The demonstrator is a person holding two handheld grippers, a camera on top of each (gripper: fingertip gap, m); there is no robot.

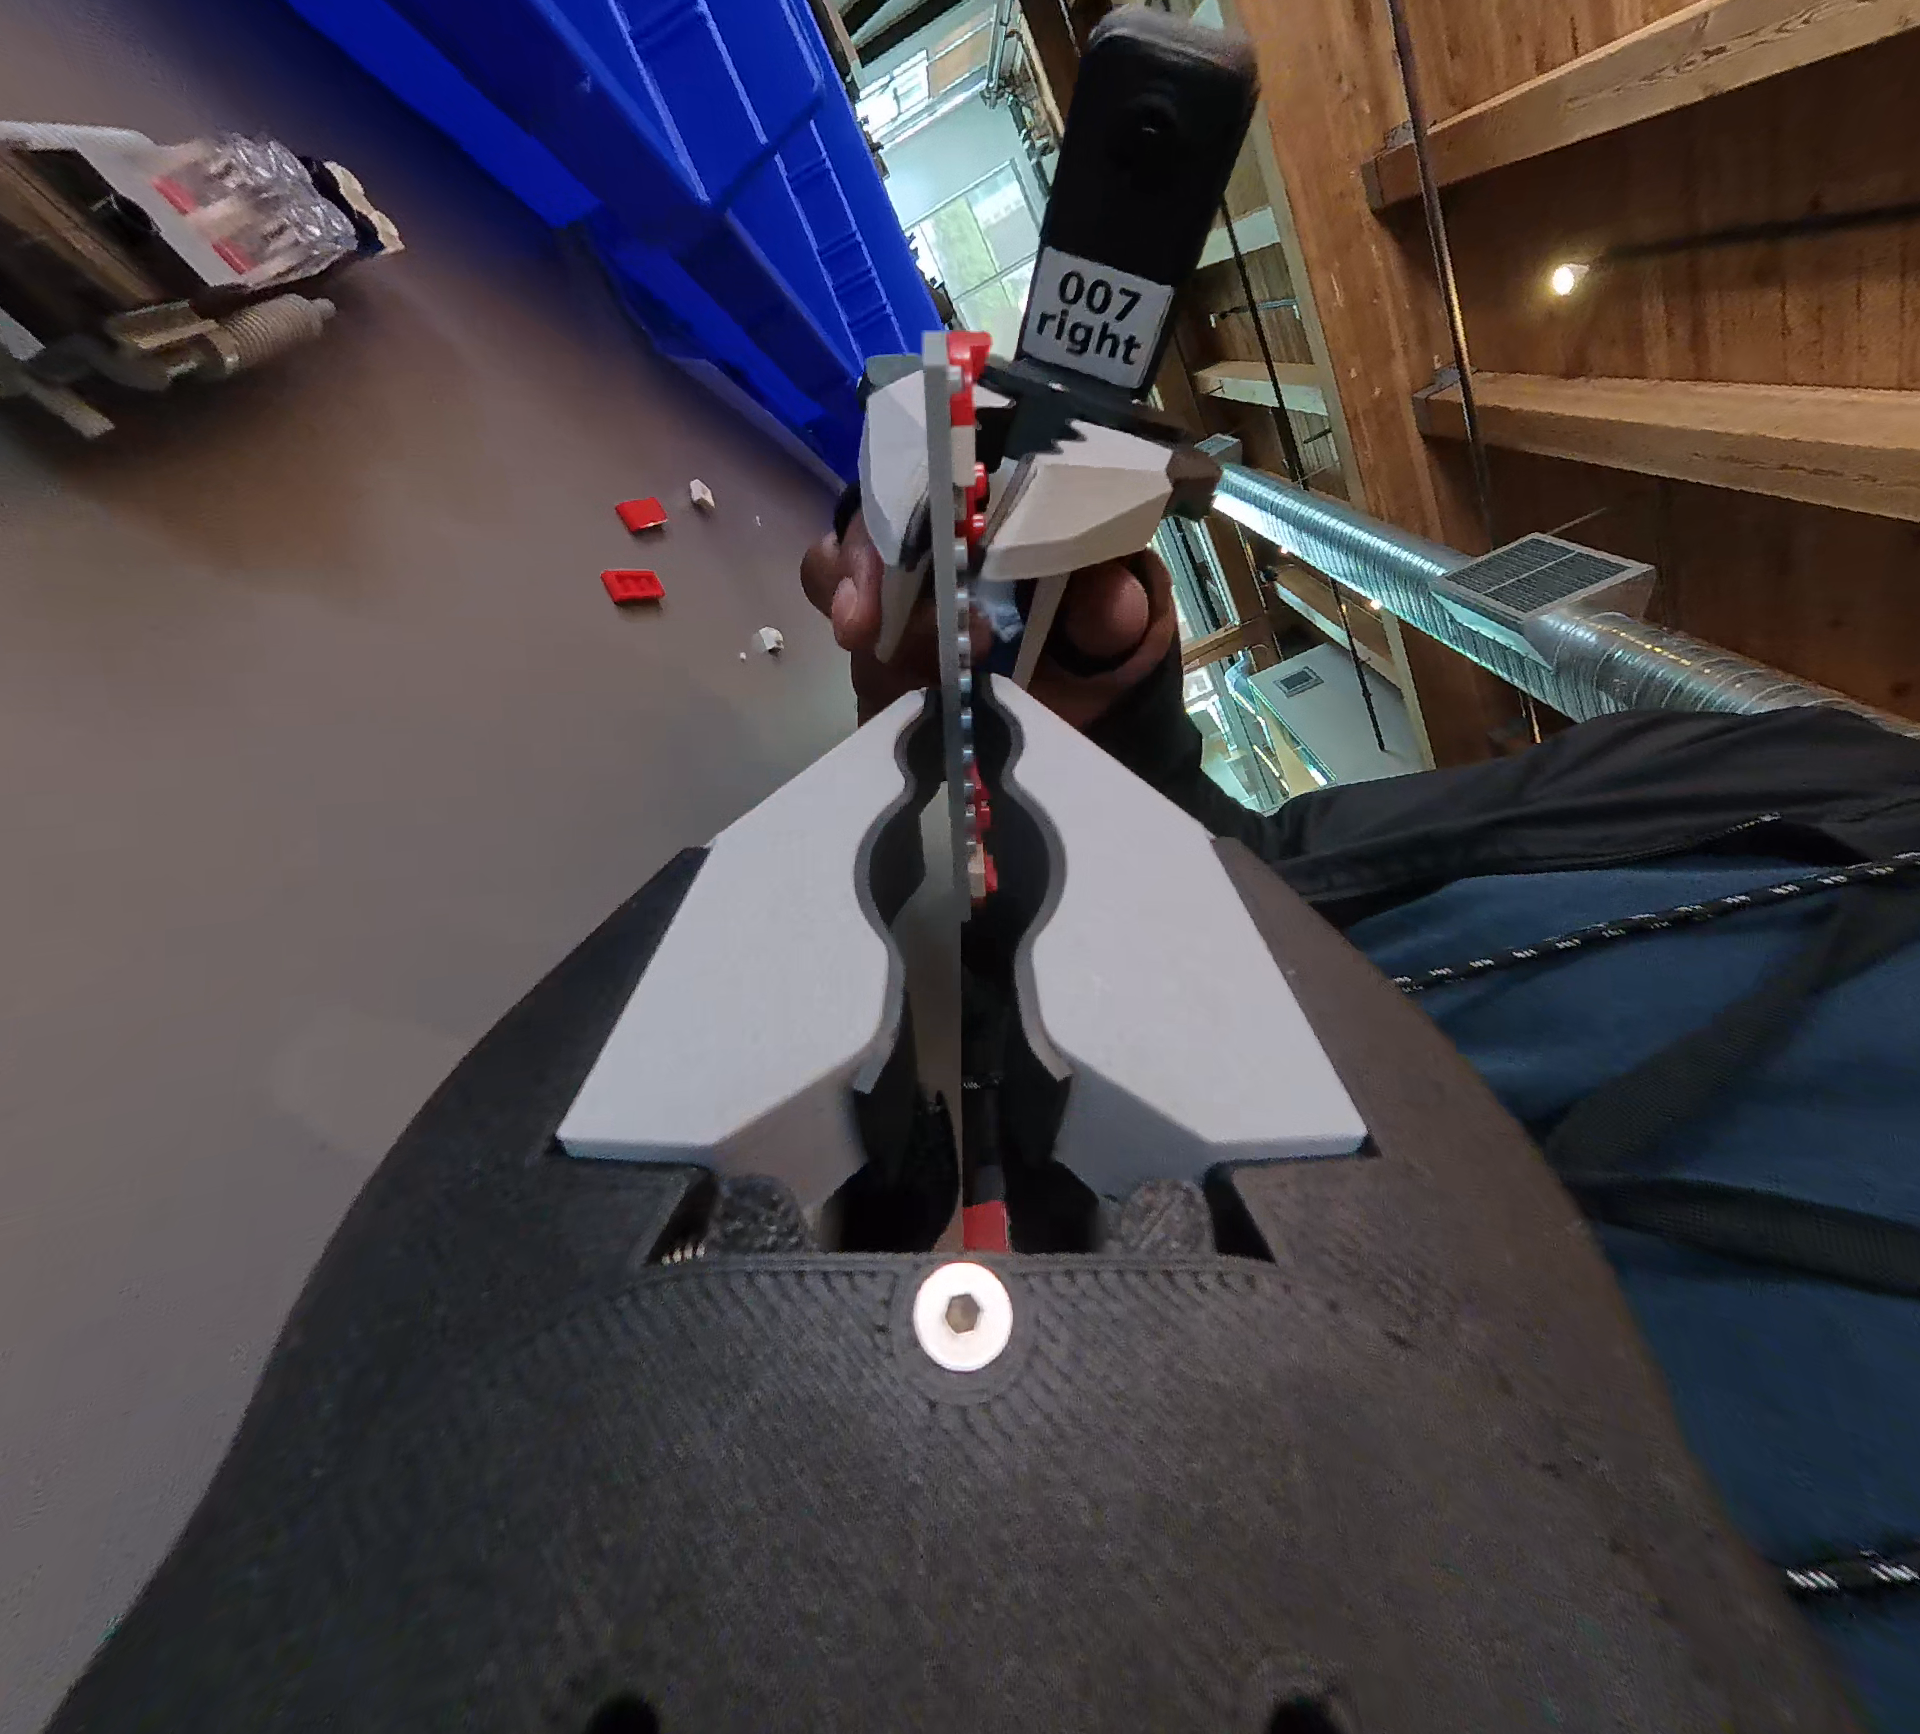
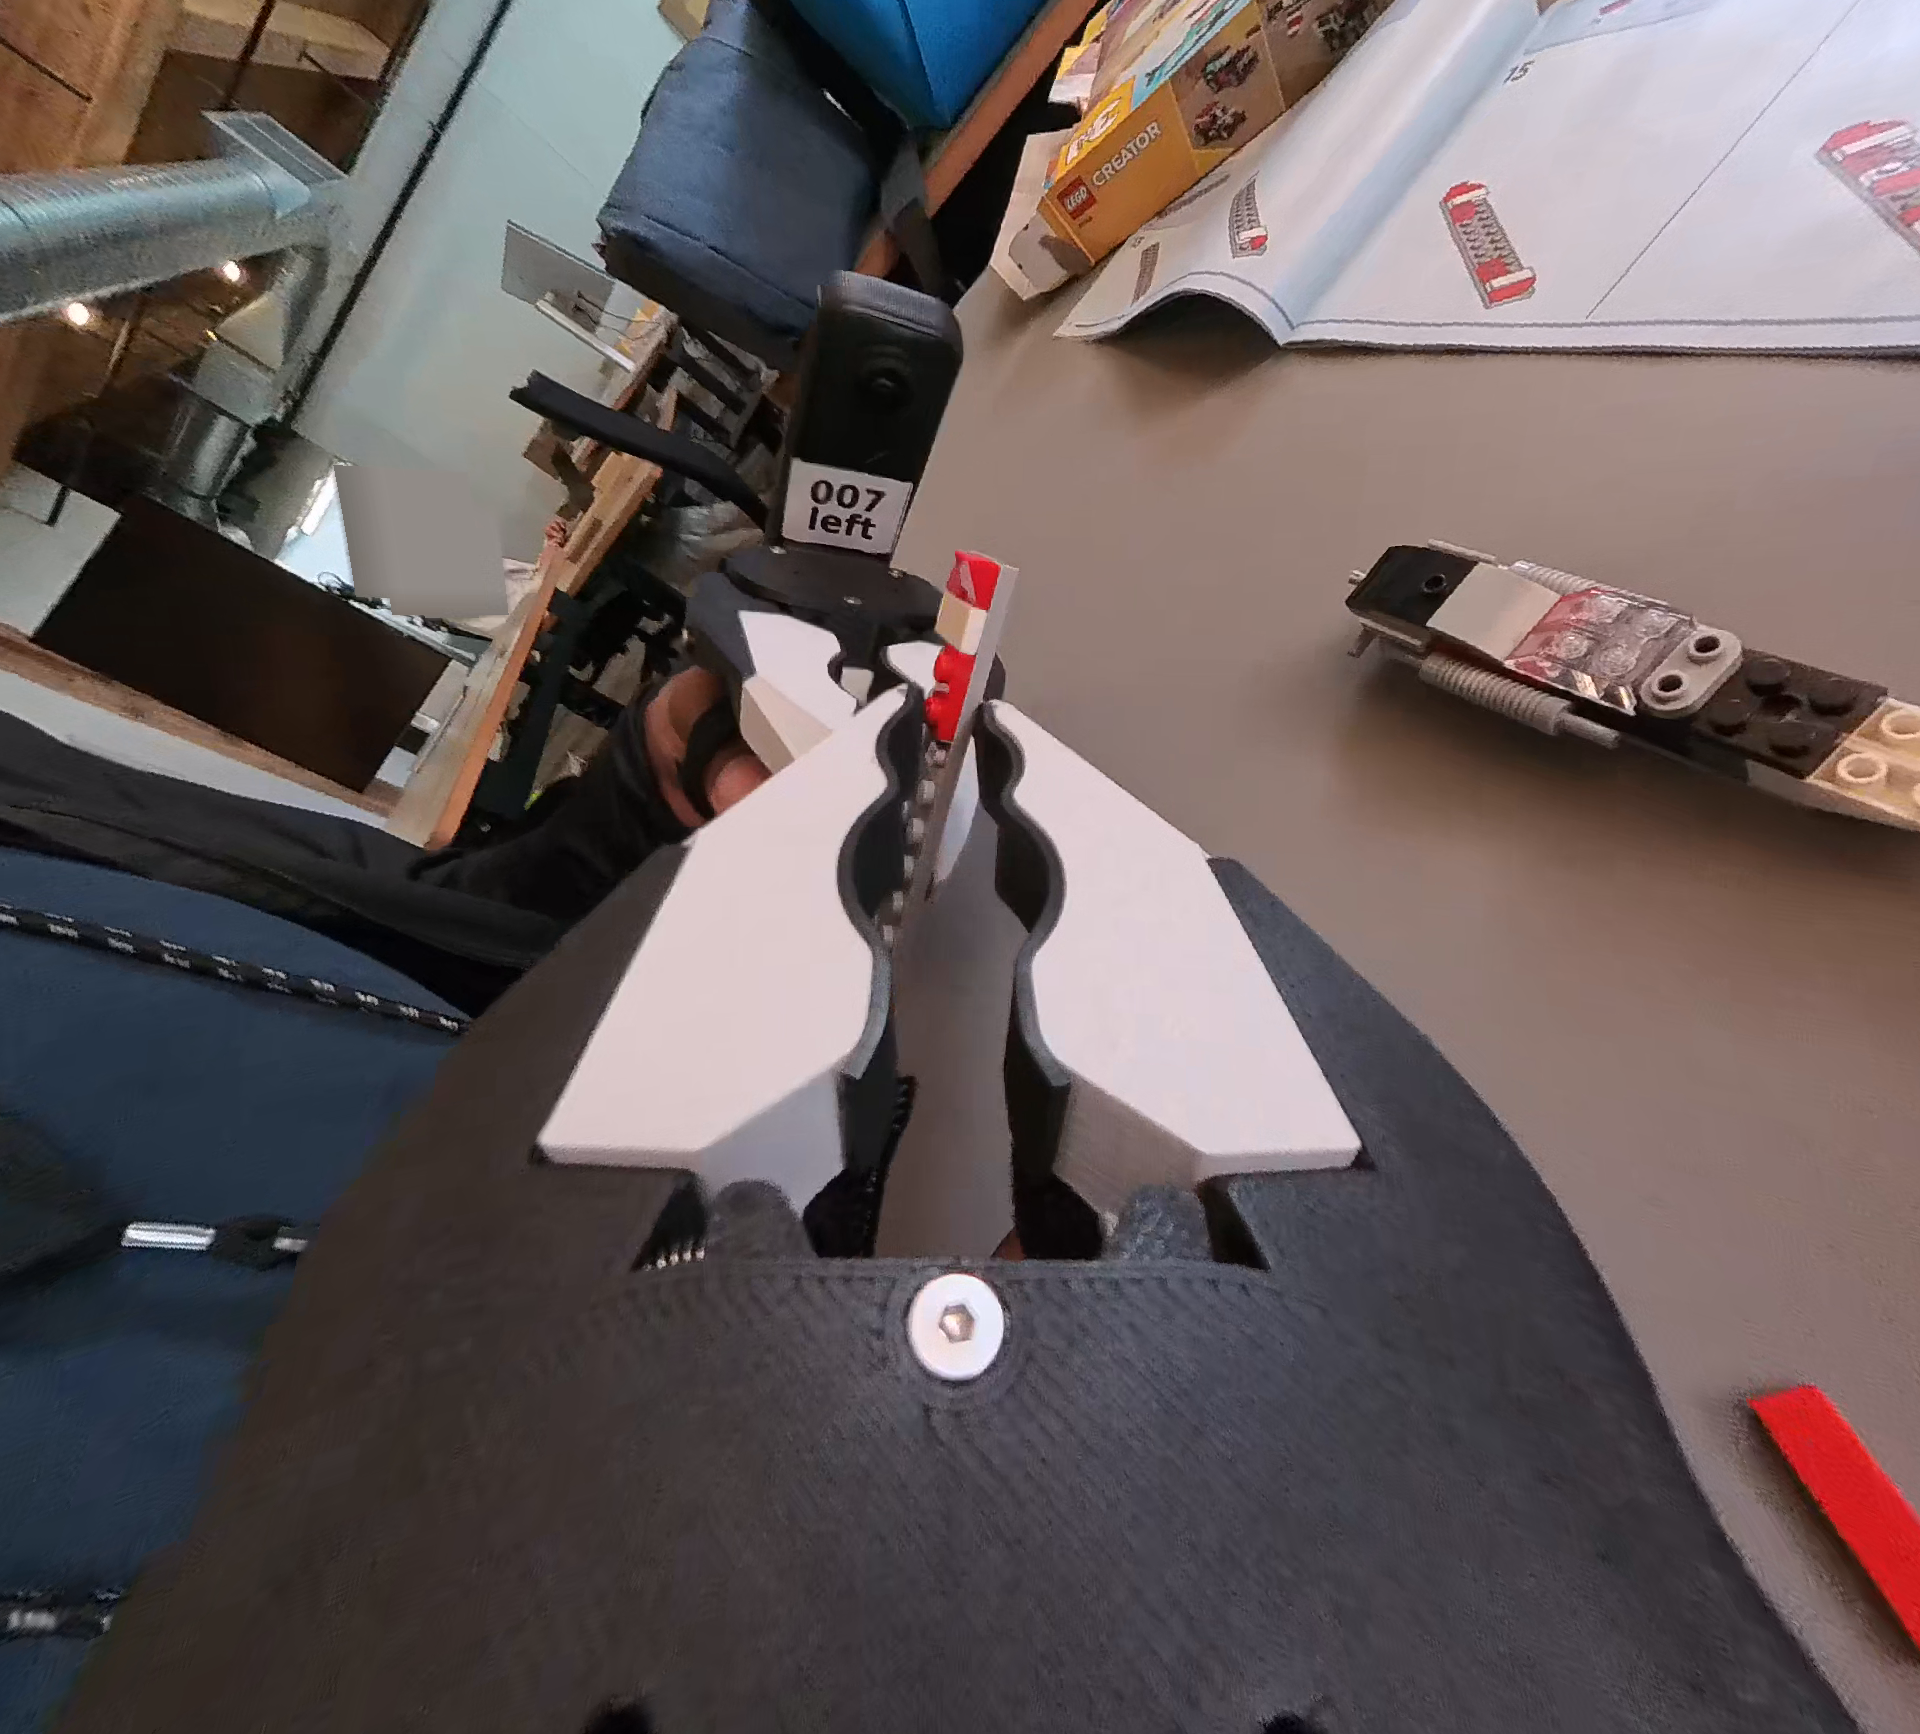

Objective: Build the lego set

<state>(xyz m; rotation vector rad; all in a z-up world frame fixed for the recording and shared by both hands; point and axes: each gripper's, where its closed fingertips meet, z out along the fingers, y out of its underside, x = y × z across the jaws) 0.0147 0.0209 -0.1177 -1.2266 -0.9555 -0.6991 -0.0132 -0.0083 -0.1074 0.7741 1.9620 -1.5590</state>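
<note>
A long grey Lego plate (image 1: 948, 541), seen edge-on, carries red bricks (image 1: 971, 512) and a white one on one face. My left gripper (image 1: 961, 702) is shut on its near end. My right gripper (image 1: 958, 635) faces it from the far end and is closed on the same plate. In the right wrist view the right gripper (image 2: 945, 708) is shut on the plate (image 2: 987, 645), with red studs (image 2: 943, 697) and a red slope (image 2: 971, 578) at the top. One white finger (image 2: 790, 697) of the left gripper shows beyond. The plate is held off the table.
Small red pieces (image 1: 639, 512) and white bits (image 1: 769, 640) lie on the grey table, with blue bins (image 1: 623, 22) behind them. A black-and-white chassis build (image 2: 1621, 687), an open instruction booklet (image 2: 1558, 178), the set's box (image 2: 1247, 43) and a red strip (image 2: 1839, 1497) also lie on the table. The grippers are tip to tip, or close to it.
</note>
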